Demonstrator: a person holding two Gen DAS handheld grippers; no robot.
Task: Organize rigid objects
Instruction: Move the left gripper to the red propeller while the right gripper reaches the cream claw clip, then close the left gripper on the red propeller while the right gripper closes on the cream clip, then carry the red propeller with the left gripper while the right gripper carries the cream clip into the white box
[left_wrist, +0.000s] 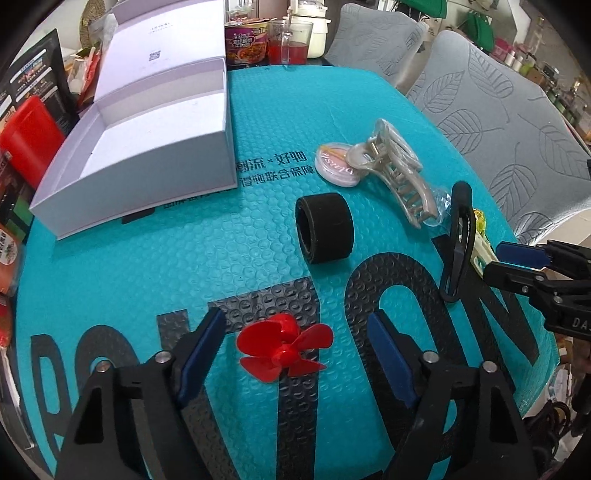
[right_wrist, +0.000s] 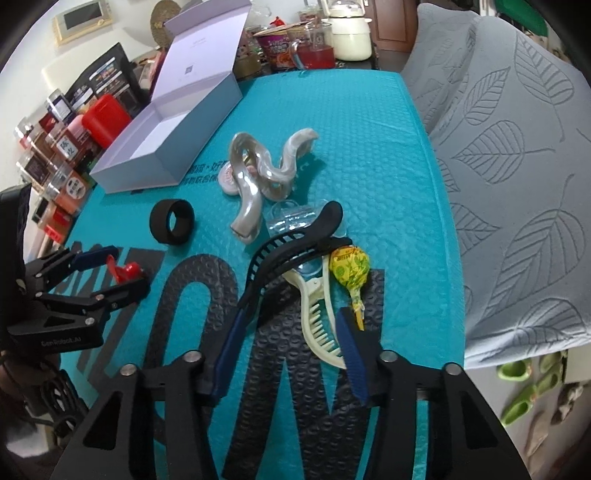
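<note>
The left hand-held gripper is hanging low over the teal bubble-wrap mat that is covering the table, its blue pads standing apart on either side of a red propeller. The propeller is lying flat on the mat between the pads, and neither pad is touching it in the left wrist view, so the jaws are reading as part open and holding nothing.

The right hand-held gripper is reaching over a small heap near the mat's right edge. Its jaws are narrower, with the left pad just beside the lower end of a black hair clip and the right pad against the teeth of a cream comb clip. Whether the pads are actually pressing on these I cannot tell. A yellow lollipop is lying just beside the cream clip, partly under the black one.

Farther out on the mat, a black foam ring is sitting on its side, well apart from both grippers. Beyond it a pearly claw clip is resting against a round pink compact. An open white box, lid tilted back, is standing at the mat's far left. Grey leaf-patterned chairs are lining the right side.
</note>
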